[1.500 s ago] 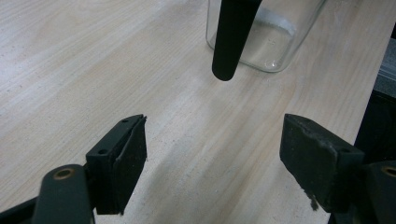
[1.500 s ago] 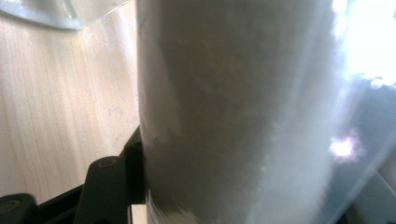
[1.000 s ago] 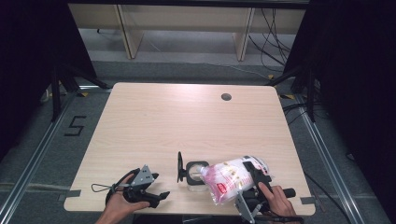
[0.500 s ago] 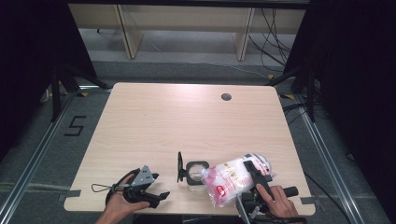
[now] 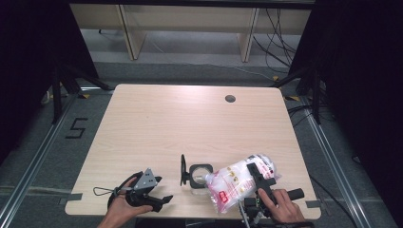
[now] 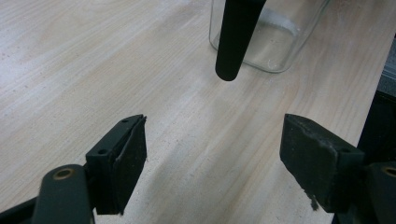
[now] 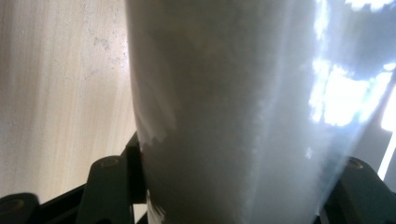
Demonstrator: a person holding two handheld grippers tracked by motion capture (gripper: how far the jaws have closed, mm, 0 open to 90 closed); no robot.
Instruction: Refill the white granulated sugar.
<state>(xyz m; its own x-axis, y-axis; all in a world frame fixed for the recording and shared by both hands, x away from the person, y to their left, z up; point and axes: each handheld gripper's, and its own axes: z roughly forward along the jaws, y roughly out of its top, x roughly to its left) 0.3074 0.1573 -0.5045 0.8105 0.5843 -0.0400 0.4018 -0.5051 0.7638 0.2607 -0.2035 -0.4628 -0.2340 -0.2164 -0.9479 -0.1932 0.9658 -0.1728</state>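
A clear plastic bag of white grains with a pink label lies tilted near the table's front right, its mouth end at a square glass jar. My right gripper is shut on the bag's rear part; in the right gripper view the bag sits pressed between both jaws. The jar's black hinged lid stands open on its left. My left gripper rests open at the front left, pointing toward the jar. In the left gripper view its jaws stand wide apart over bare wood, the jar and lid ahead.
The light wooden table has a round cable hole at the back right. Both hands sit close to the table's front edge. Black stands and cables are on the floor around the table.
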